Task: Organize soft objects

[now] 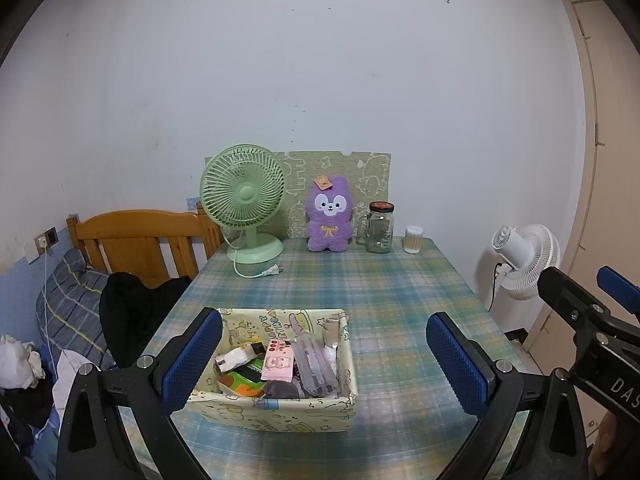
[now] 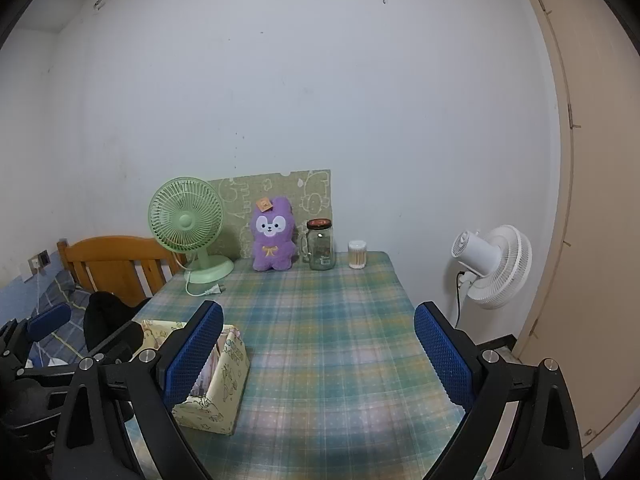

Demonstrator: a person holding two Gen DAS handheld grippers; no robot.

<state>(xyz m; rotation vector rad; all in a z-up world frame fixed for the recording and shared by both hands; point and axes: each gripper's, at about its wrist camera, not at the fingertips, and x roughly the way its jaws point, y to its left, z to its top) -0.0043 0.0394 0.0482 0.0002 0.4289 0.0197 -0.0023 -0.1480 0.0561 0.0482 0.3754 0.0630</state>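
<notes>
A purple plush bunny [image 1: 329,215] stands upright at the far edge of the plaid table [image 1: 384,304], against a patterned board; it also shows in the right wrist view [image 2: 273,241]. A yellow cartoon-print box [image 1: 276,408] holding several small items sits at the near side, between my left gripper's blue pads. My left gripper [image 1: 324,364] is open and empty, raised over the box. My right gripper [image 2: 318,354] is open and empty, over the bare tablecloth to the right of the box [image 2: 218,396].
A green desk fan [image 1: 244,200] with a loose cord, a glass jar [image 1: 380,228] and a cotton-swab tub [image 1: 413,239] line the far edge. A white fan [image 2: 494,266] stands right of the table. A wooden bed with bedding [image 1: 120,248] is left.
</notes>
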